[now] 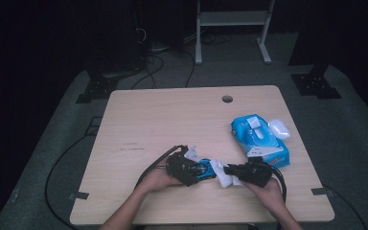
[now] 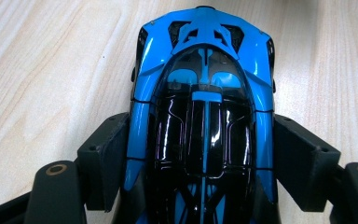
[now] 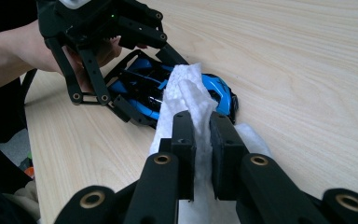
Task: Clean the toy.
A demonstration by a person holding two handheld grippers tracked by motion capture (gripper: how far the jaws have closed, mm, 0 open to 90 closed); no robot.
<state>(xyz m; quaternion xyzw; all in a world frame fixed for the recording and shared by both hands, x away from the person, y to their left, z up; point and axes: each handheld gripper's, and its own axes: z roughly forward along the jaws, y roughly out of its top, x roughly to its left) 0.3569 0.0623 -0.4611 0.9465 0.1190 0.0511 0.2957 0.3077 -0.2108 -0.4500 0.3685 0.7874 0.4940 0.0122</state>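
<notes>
Nearest the person, the right claw (image 3: 200,154) was pinched shut on a white wet wipe (image 3: 186,93), the cloth squeezed between its two black jaws and draped forward over the nose of a blue and black toy car (image 3: 214,91). The left claw (image 2: 200,154) gripped that car by its flanks, one jaw against each side of the body, holding it low over the bench (image 2: 42,60) near the front edge; whether it rested on the wood could not be told.

In the high view the two claws met just ahead of the person's hands, the left claw (image 1: 184,168) and the right claw (image 1: 249,172) with the wipe (image 1: 223,173) bunched between them.

To do the wiping well, the left claw would probably need to keep the car steady while the right drew the cloth along the bodywork in light strokes. A loose fold could catch on the rear wing, so a flatter pad of cloth seemed wiser.

Farther back on the right lay a blue pack of wipes (image 1: 261,139), and a small white object (image 1: 279,128) touching its far side.
</notes>
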